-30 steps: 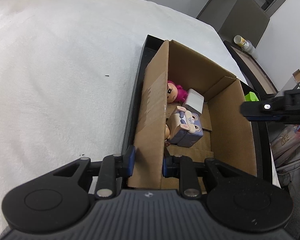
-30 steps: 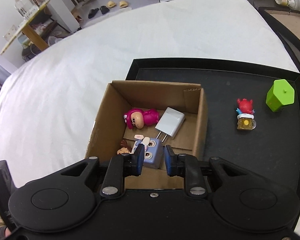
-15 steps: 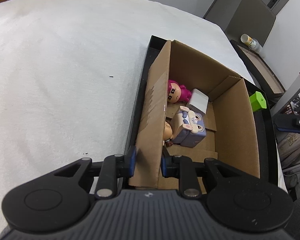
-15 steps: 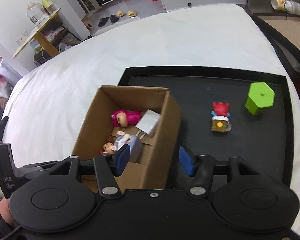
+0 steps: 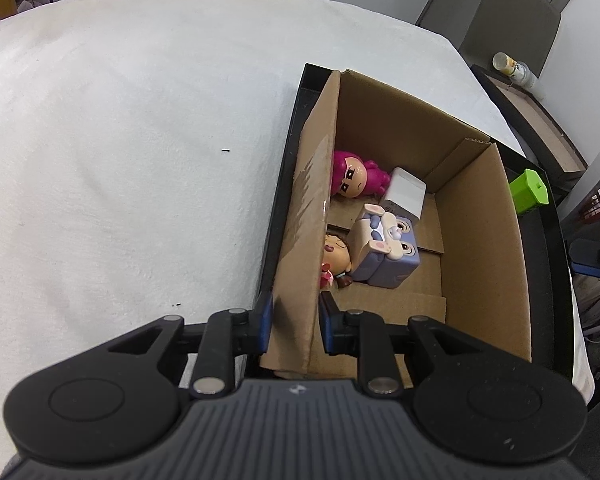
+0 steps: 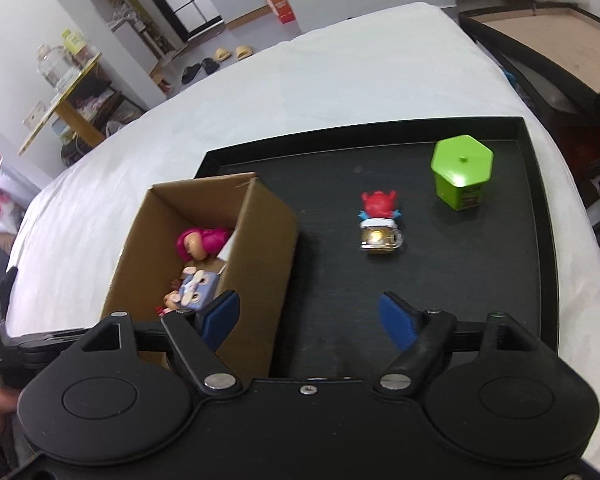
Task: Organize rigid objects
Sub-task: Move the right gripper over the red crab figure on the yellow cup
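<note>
Left wrist view: left gripper (image 5: 293, 322) clamps near wall of cardboard box (image 5: 480, 240), steadying it, lower centre. Box sits in black tray (image 5: 548, 280); inside: pink-haired figure (image 5: 354, 178), white charger (image 5: 407, 196), blue bunny cube (image 5: 388, 254), small doll (image 5: 337, 250).

Right wrist view: right gripper (image 6: 308, 316) empty, jaws opening, over bare tray floor, lower centre. Step: fetching next item. Likely target red figure on mug (image 6: 378, 226) at centre; green hexagonal container (image 6: 461, 170) upper right, well apart. Box wall just left of approach path.

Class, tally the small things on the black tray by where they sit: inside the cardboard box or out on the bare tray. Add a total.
Inside the cardboard box: 4
Out on the black tray: 2
Total: 6
</note>
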{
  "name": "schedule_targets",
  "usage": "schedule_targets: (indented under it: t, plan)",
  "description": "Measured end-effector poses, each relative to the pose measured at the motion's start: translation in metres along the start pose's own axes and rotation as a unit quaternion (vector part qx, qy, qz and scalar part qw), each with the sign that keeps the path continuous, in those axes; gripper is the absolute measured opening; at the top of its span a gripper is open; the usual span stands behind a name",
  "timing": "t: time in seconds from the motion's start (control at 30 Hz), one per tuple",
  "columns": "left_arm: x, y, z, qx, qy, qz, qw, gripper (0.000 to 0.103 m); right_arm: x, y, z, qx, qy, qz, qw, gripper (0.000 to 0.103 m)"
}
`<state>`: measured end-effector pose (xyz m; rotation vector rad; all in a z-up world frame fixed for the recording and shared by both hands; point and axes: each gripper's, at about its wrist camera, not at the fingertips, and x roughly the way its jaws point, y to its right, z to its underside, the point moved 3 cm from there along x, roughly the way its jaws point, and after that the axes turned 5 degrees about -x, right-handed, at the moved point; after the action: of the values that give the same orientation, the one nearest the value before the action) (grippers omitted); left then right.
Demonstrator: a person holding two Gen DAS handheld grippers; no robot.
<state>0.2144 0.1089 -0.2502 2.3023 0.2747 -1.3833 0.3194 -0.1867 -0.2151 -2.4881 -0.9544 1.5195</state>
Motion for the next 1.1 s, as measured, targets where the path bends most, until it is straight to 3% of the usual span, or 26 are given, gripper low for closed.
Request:
schedule_targets:
  t: [0.13,0.43,1.1]
  plan:
    - [0.0,0.002,0.0,0.001,-0.001,-0.006,1.0,0.023,0.006,0.015,0.007,0.022,0.008,0.003,1.0,0.077]
    - [0.004,0.009,-0.002,0.003,-0.004,-0.031,0.9995,0.023,0.018,0.037,0.004,0.03,0.029,0.066,0.997,0.077]
    - [0.01,0.009,-0.006,-0.011,-0.007,-0.036,0.9993,0.023,0.056,0.033,-0.011,-0.014,0.036,0.087,0.995,0.08]
